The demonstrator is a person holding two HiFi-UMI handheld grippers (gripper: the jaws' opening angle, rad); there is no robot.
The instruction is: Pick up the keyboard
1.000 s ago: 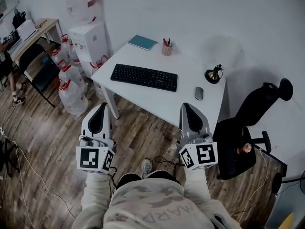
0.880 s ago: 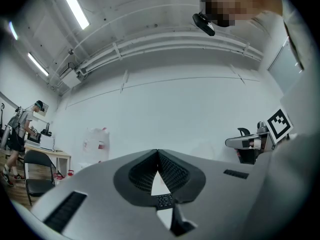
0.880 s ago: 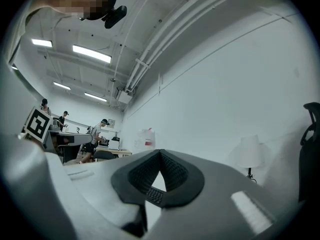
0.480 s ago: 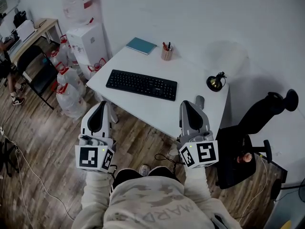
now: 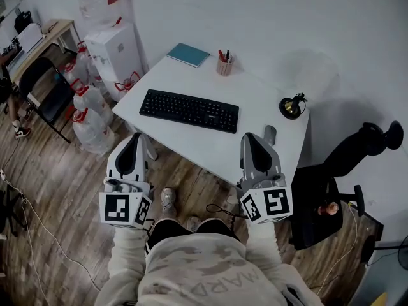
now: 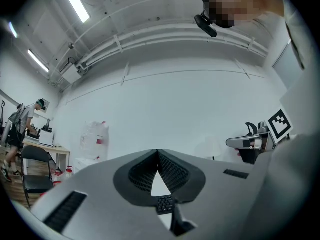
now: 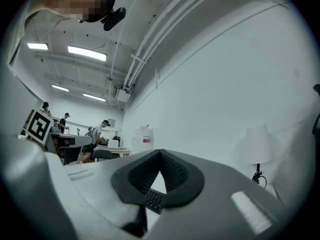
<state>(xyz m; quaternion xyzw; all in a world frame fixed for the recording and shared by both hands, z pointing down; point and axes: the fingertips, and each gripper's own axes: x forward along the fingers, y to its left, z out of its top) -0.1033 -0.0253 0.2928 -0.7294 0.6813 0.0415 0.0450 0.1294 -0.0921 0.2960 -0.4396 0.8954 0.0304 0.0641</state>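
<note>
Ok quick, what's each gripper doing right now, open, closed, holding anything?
Left gripper: closed, holding nothing.
Right gripper: closed, holding nothing.

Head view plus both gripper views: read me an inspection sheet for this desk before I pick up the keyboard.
Surface: white table, few things on it.
Job's things: keyboard lying flat near the front edge, untouched.
Clutter: mouse right of it; pen cup, teal notebook, lamp toward the wall.
Grippers: left claw and right claw both shut, empty, raised before the table.
Cables: thin cable on the floor at left; black cable by the feet.
Surroundings: office chair right; water bottles, folding chair left.
</note>
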